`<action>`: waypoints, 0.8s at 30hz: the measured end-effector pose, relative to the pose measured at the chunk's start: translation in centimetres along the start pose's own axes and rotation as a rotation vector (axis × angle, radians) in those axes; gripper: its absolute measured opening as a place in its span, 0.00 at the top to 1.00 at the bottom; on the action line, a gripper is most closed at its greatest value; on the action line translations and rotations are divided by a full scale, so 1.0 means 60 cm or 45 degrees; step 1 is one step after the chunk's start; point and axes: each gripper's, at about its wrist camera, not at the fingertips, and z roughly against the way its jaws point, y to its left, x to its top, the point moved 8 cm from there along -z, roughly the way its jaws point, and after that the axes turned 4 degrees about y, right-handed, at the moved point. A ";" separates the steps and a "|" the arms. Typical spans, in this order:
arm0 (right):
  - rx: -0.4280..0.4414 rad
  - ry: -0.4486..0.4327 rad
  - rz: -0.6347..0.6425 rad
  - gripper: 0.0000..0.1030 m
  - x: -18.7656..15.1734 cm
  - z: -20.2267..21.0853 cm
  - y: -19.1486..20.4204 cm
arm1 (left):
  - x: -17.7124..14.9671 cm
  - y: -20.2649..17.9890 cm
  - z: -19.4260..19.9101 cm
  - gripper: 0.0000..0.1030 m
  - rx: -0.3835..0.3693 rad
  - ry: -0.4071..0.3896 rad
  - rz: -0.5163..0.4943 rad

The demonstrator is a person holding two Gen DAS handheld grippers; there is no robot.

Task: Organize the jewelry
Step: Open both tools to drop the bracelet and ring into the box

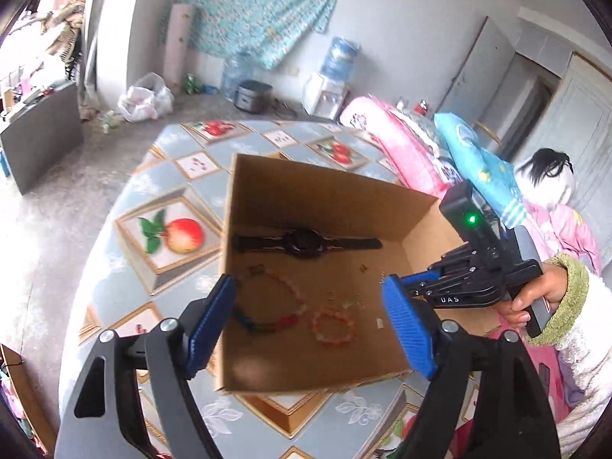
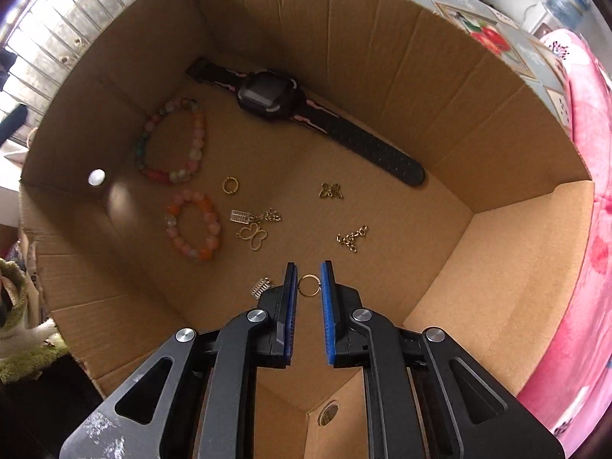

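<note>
Your right gripper (image 2: 309,281) is down inside the open brown cardboard box (image 2: 440,88), and a small gold-coloured ring (image 2: 308,285) sits right between its blue pads, which stand a little apart on either side of it; whether either pad touches the ring, I cannot tell. So this looks like the step of either setting that ring down or picking it up, and the frame alone won't settle which. Ahead of your right gripper and to its left lie the pink-and-orange beaded bracelet (image 2: 193,225) and, farther on, the larger multicoloured beaded bracelet (image 2: 176,141); the black wristwatch with the pink-edged strap (image 2: 267,95) lies farthest ahead against the back wall. Small gold charms (image 2: 331,190) are scattered ahead too. Your left gripper (image 1: 306,325) hovers above the near rim of the box, fingers wide apart, holding nothing. If you're releasing, spread the pads and lift straight up so you don't drag the ring; if you're grasping, close gently, as a thin ring could easily slip sideways.
</note>
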 end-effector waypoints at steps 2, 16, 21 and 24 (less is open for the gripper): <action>-0.017 -0.004 -0.016 0.84 -0.003 0.002 -0.001 | -0.002 0.017 0.015 0.20 0.040 -0.036 0.005; 0.093 -0.448 -0.314 0.68 -0.086 0.189 -0.025 | -0.020 0.089 0.008 0.18 0.054 -0.032 0.139; 0.150 -0.566 -0.539 0.67 -0.131 0.212 -0.057 | -0.031 0.088 -0.016 0.18 0.000 0.017 0.181; 0.172 -0.581 -0.675 0.64 -0.149 0.193 -0.076 | -0.039 0.084 -0.034 0.18 -0.063 0.065 0.224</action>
